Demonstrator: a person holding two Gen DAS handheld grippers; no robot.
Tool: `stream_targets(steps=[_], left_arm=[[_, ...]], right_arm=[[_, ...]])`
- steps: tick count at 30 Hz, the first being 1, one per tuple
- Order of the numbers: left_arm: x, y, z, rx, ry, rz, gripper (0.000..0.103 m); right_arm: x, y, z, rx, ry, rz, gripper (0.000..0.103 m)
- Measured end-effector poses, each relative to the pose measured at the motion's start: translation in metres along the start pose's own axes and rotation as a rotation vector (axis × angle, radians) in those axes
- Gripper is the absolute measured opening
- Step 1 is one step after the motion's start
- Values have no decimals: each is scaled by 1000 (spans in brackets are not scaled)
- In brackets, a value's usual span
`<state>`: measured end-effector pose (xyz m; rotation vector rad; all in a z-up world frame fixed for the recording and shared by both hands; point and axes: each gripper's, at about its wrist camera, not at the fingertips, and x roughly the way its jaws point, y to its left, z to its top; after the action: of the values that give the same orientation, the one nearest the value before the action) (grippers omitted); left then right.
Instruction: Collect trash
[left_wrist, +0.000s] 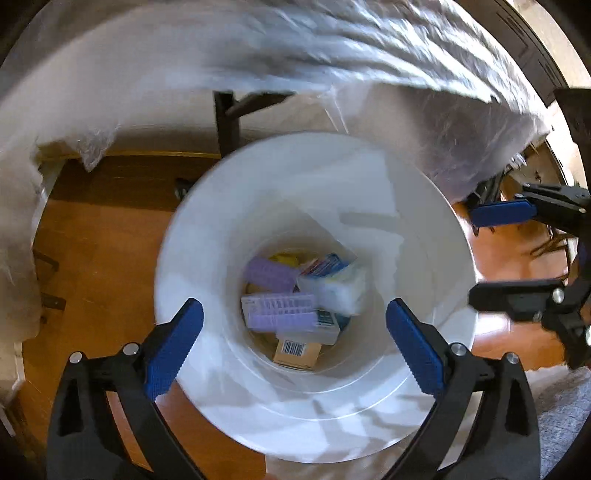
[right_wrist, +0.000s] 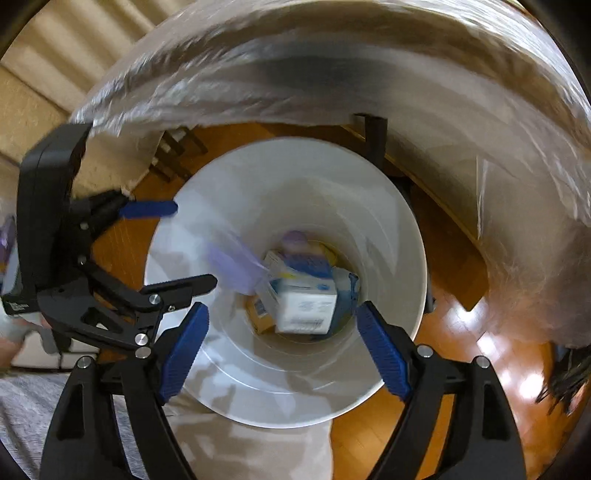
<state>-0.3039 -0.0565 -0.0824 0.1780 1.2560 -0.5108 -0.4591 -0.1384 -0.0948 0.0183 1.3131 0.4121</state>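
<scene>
**White bin received the trash; both sets of fingers stood spread above it**

White plastic formed the round bin (left_wrist: 314, 417), which stood on the wooden floor (left_wrist: 92, 258). I held both grippers pointed steeply down over its mouth.

1. Left gripper (left_wrist: 295, 347): my fingers (left_wrist: 173, 347) were spread wide, with nothing between the blue pads. Seen from the right wrist, this gripper (right_wrist: 181, 247) sat at the left rim of the bin.
2. Right gripper (right_wrist: 280, 347): my fingers (right_wrist: 384, 350) were spread apart and empty. Seen from the left wrist, this gripper (left_wrist: 495, 254) hung at the right edge of the bin.
3. Trash: the pieces lay at the bottom of the bin. I saw lilac ribbed plastic pieces (left_wrist: 280, 310), a clear plastic case (left_wrist: 332, 288), a brown carton with a barcode (left_wrist: 295, 352) and some yellow scrap (left_wrist: 284, 258). From the right wrist, a white box (right_wrist: 306, 306) appeared blurred over the pile, and a lilac piece (right_wrist: 232, 266) appeared blurred against the inner wall; I could not tell whether either had come to rest.
4. Surroundings: crinkled clear plastic sheeting (left_wrist: 332, 48) hung over the surface beyond the bin, with a dark leg (left_wrist: 227, 118) below it.
</scene>
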Motion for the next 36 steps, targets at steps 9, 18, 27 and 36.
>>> stream_targets(steps=[9,18,27,36], left_arm=[[-161,-9,24,92,-286,64,100],[-186,63,161,-121,-560,275,101],[-109,138,254,-300,-423,330,101],[-78,159,266,-342,-330,320,101]], right_arm=[[-133,10,18,-20,-278,-41,93],[-157,-99,150,125,-467,-334,99],[-112,-209,245,269,-397,-409,99],[-86,-237,274,281,-383,-452,99]])
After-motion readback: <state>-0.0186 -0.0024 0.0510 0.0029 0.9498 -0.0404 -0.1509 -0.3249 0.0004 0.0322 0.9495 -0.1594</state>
